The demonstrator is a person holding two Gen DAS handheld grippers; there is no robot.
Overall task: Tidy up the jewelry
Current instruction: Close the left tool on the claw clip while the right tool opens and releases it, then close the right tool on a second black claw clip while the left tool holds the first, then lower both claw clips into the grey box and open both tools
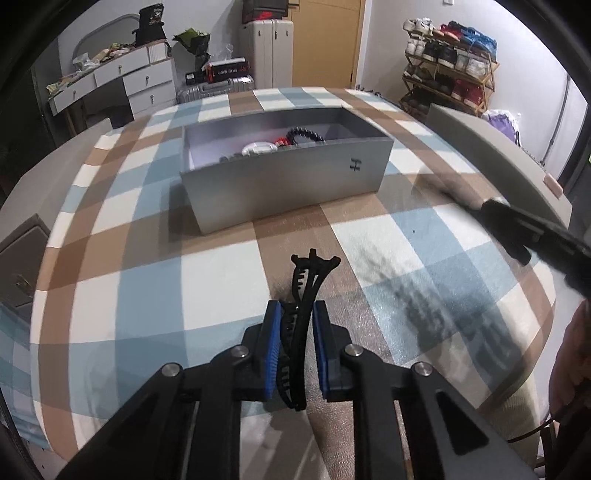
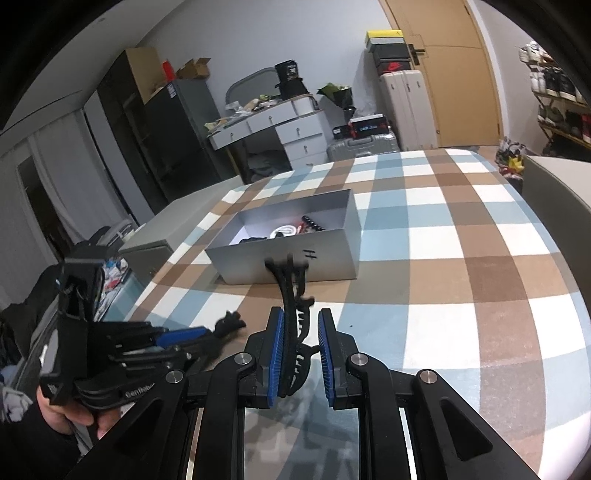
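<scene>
A grey box (image 1: pixel 288 184) sits on the checked tablecloth (image 1: pixel 147 280) near suitcases (image 1: pixel 266 51).

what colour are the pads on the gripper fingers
Blue, ribbed pads on black fingers, seen best in the right wrist view.

A dark mark shaped like a capital "H" stood on the near outer wall of the silver box (image 1: pixel 288 184), toward its right end in the left wrist view. In the right wrist view the same mark (image 2: pixel 309 254) showed on that wall, partly beside the black hair clip (image 2: pixel 291 295). Raised lettering on the handle of the left gripper (image 2: pixel 218 330) began "Gen" (image 2: pixel 138 392); the rest was too blurred to read. White print on the black bag (image 1: pixel 150 22) atop the dresser and on the boxes by the suitcases could not be made out.
</scene>
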